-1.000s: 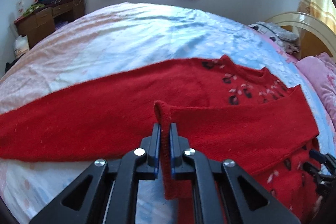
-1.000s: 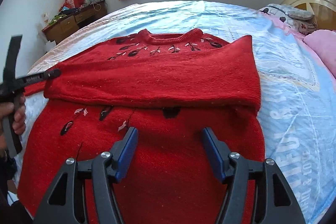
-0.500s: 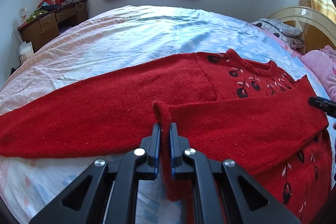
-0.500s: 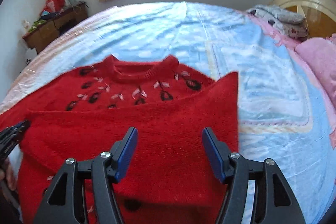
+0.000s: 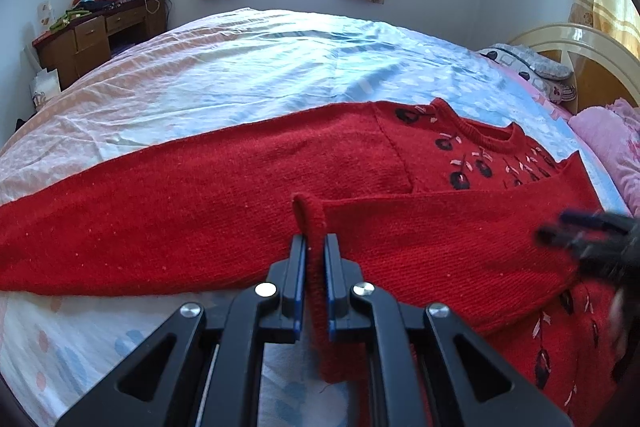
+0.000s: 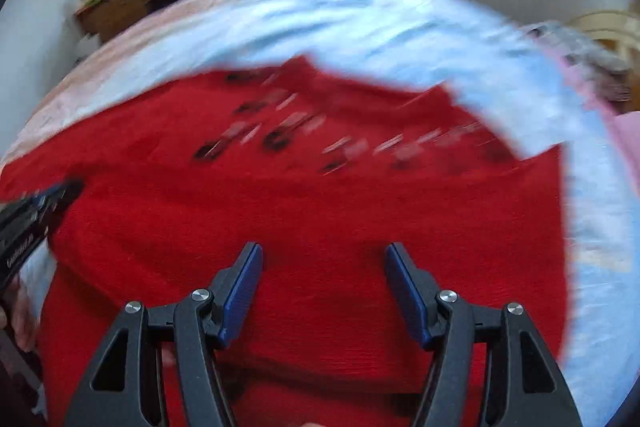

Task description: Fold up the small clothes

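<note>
Red knit sweater (image 5: 224, 211) lies flat on bed (image 5: 280, 67), front up, neckline toward the far side, black/white flower pattern across chest. One sleeve runs out straight to the left in left wrist view; other sleeve is folded across the body, cuff end reaching the near edge.

L gripper (image 5: 315, 255): jaws nearly together, clamped on the cuff of the folded sleeve. Cuff stands up as a narrow loop between the blue pads; remainder of cuff hangs down behind the pads toward the camera. Jaws have just eased open a fraction, fabric remains between them and pinched.

R gripper (image 6: 323, 259): jaws wide apart, nothing between the pads. Sits over the sweater body, near side of the folded sleeve; contact w/ fabric cannot be told. Right wrist view is motion-blurred. In left wrist view the R gripper shows as a dark blur at far right, over the folded sleeve's shoulder end.

Wooden desk (image 5: 100, 35) w/ clutter stands at the far-left wall; pink pillow (image 5: 612, 143) lies at the right bed edge.
</note>
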Demonstrator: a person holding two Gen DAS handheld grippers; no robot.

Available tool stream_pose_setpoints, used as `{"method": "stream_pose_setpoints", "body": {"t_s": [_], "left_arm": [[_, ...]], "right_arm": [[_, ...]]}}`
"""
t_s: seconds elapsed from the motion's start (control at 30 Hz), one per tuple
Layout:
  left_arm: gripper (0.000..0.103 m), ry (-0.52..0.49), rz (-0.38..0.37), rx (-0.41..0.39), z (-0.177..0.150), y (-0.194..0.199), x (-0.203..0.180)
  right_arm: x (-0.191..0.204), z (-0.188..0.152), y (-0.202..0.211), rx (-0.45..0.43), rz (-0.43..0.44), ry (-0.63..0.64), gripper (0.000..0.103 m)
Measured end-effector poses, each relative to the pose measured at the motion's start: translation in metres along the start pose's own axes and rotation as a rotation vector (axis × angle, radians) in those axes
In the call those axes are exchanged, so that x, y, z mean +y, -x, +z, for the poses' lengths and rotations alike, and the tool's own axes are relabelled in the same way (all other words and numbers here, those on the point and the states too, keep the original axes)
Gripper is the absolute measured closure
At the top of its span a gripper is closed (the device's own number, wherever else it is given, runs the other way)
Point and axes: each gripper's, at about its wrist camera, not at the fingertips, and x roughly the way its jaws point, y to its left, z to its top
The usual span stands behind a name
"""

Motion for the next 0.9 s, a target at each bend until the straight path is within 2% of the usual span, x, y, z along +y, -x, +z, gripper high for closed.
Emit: {"method": "stream_pose_setpoints", "body": {"t_s": [0.03, 0.17, 0.3, 0.37, 0.47, 0.57, 0.7, 0.83, 0.9], "left_arm": [[0.088, 0.006, 0.000, -0.001, 0.000, 0.001, 0.002], [0.085, 0.002, 0.001, -0.022, -0.001, 0.019, 0.011], [0.060, 0.025, 0.049, -0.054, 0.000, 0.040, 0.035], [0.057, 0.040, 0.090, -0.060, -0.002, 0.049, 0.053], [0.057, 0.051, 0.181, -0.043, -0.007, 0.059, 0.086], [0.053, 0.060, 0.269, -0.025, -0.014, 0.067, 0.120], [0.038, 0.086, 0.399, -0.014, -0.023, 0.077, 0.168], [0.038, 0.173, 0.519, -0.023, -0.024, 0.083, 0.225], [0.038, 0.244, 0.552, -0.018, -0.022, 0.081, 0.253]], "right_arm": [[0.005, 0.001, 0.001, -0.005, -0.010, 0.011, 0.037], [0.028, 0.008, 0.016, -0.033, 0.065, 0.016, 0.037], [0.065, 0.012, 0.017, -0.053, 0.130, 0.073, 0.037], [0.086, 0.008, 0.004, 0.010, 0.187, 0.107, 0.037], [0.104, 0.001, 0.009, -0.056, 0.121, 0.165, 0.036], [0.093, -0.002, 0.018, -0.042, 0.155, 0.109, 0.036], [0.085, -0.022, 0.038, -0.059, 0.154, 0.142, 0.036], [0.078, -0.055, 0.056, -0.060, 0.146, 0.183, 0.035], [0.073, -0.068, 0.062, -0.064, 0.140, 0.179, 0.035]]}}
